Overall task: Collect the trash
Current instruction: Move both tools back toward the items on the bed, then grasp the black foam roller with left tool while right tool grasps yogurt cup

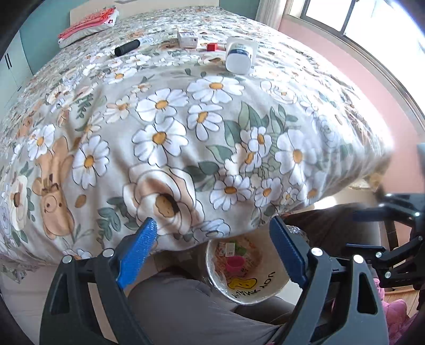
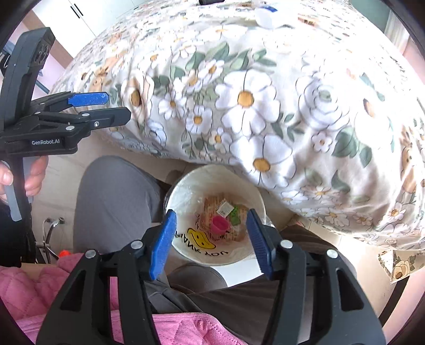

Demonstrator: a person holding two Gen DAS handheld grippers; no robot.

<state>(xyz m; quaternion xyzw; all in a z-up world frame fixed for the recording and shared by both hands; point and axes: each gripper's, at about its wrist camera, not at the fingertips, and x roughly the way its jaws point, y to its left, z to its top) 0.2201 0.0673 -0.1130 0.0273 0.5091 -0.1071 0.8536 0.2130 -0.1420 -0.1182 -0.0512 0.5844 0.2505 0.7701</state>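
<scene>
Trash sits in the round white bin (image 2: 186, 191) on the floor between my knees, at the foot of the bed (image 1: 186, 127): one pink cup (image 2: 220, 225), one green scrap (image 2: 234, 217) and one small printed packet (image 2: 225, 207) on a brownish layer. Its liner bag carries a yellow smiley and the words "THANK YOU", upside down to me. The bed is the biggest thing here, under a beige cover printed with white daisies and tan bears; behind it are a teal wall, white cupboard doors and a bright window above a pink wall. Far up the cover lie one red and white folded pillow (image 1: 87, 24), one white jar (image 1: 240, 54) with a blue label I cannot read, one black cylinder (image 1: 127, 47), one white carton (image 1: 187, 38) and one small red box (image 1: 212, 47). My left gripper (image 1: 212, 240), marked "GenRobot.AI" on its side, hangs spread wide and empty. My right gripper (image 2: 211, 231) is parted too, nothing between its blue pads.
</scene>
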